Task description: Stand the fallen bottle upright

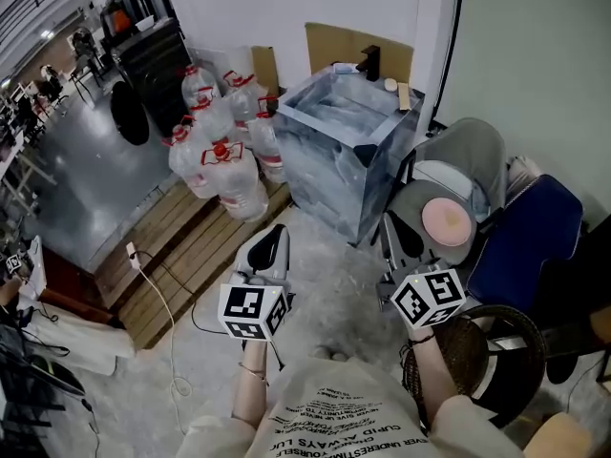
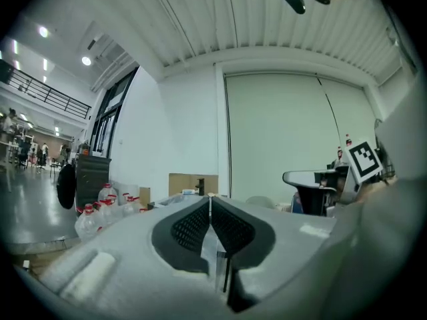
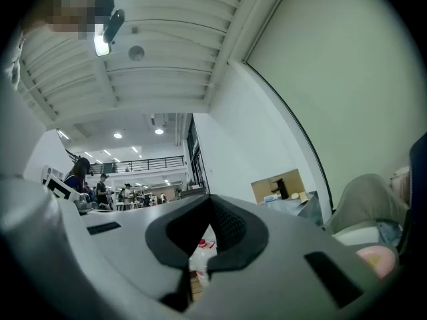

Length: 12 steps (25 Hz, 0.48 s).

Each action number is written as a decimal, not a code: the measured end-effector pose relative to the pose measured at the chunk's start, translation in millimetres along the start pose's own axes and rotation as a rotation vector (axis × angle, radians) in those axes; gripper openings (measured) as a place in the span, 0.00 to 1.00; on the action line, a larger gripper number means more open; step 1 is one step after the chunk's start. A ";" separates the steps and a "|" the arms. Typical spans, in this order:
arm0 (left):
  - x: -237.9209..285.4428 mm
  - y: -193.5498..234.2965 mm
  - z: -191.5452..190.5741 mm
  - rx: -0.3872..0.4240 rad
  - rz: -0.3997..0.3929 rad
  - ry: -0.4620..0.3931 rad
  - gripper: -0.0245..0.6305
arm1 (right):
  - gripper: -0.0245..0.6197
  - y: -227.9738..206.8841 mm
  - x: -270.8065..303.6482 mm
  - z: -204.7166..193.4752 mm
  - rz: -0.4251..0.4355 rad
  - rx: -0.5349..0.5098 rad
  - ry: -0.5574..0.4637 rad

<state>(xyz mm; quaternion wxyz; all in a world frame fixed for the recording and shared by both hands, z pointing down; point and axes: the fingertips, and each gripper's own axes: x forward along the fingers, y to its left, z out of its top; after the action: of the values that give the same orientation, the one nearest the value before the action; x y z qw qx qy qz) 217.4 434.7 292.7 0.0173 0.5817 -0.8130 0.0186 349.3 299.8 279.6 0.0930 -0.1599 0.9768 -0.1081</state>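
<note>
My left tool (image 1: 275,237) and right tool (image 1: 391,241) were closed, empty. Bottles (image 1: 229,175) clustered on a pallet (image 1: 181,246) far left, well apart from both; I could not tell which had fallen.

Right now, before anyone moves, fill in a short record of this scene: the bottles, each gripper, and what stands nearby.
bottles: clear, red-capped cluster on wooden boards, left of the grey box
fallen bottle: cannot tell which one from these views
left gripper: jaws together, empty
right gripper: jaws together, empty; a bottle shows beyond them
contact: both grippers apart from the bottles
right of box: grey chair
</note>
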 end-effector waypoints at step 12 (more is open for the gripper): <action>2.7 2.3 3.5 -0.006 0.032 -0.066 0.26 | 0.05 -11.0 -3.2 -11.3 -0.008 0.011 0.008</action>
<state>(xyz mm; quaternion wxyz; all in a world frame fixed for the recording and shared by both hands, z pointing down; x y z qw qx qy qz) 214.3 432.7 289.4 -0.0080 0.5687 -0.8225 -0.0028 353.0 292.7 293.5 0.0896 -0.1627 0.9759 -0.1143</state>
